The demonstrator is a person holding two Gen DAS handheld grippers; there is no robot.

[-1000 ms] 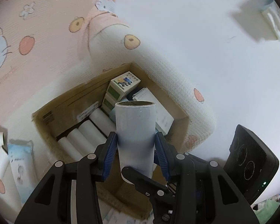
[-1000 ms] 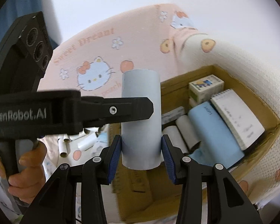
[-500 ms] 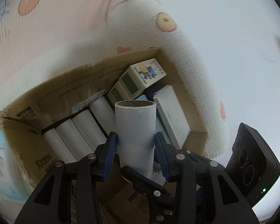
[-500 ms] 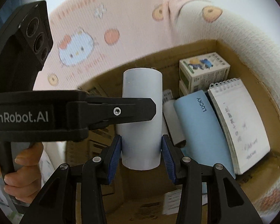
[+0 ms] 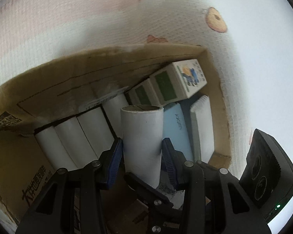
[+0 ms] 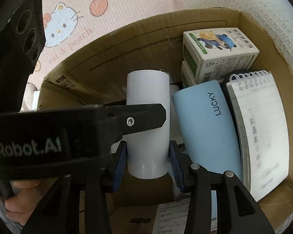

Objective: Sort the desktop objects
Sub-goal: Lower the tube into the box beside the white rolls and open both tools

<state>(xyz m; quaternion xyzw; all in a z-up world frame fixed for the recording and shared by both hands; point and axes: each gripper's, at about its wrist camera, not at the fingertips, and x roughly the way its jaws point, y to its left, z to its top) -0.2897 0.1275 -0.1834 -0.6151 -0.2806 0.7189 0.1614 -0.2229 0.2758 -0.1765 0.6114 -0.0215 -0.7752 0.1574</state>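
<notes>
- Two grippers clamp one white roll at once, held over the open cardboard box [image 6: 91, 89].
- Left gripper [image 5: 142, 152]: blue pads [image 5: 115, 156] pressed against both sides of the white roll [image 5: 142, 136]; the roll stands upright between them, its open cardboard core end at 12 o'clock of the jaws.
- Right gripper [image 6: 148, 156]: blue pads [image 6: 120, 158] also pressed on the white roll [image 6: 148, 117], gripping its lower end; a black finger of the left gripper [image 6: 134, 119] crosses the roll's middle from 9 o'clock.
- A hand [image 6: 19, 200] grips the left tool's handle, at 8 o'clock in the right wrist view.
- Box contents, right wrist view: light blue roll [image 6: 205, 132] printed "LUCKY" lies just beside the held roll at 3 o'clock; spiral notepad [image 6: 261, 124] lies further at 3 o'clock against the box wall; green-and-white carton [image 6: 218, 52] with a cartoon figure sits at 1 o'clock, stacked on a second carton.
- Left wrist view: three white rolls [image 5: 72, 142] lie side by side on the box floor at 9 to 10 o'clock of the held roll; cartons [image 5: 177, 81] at 1 o'clock.
- Box rests on a pink cartoon-print mat [image 6: 68, 21].
</notes>
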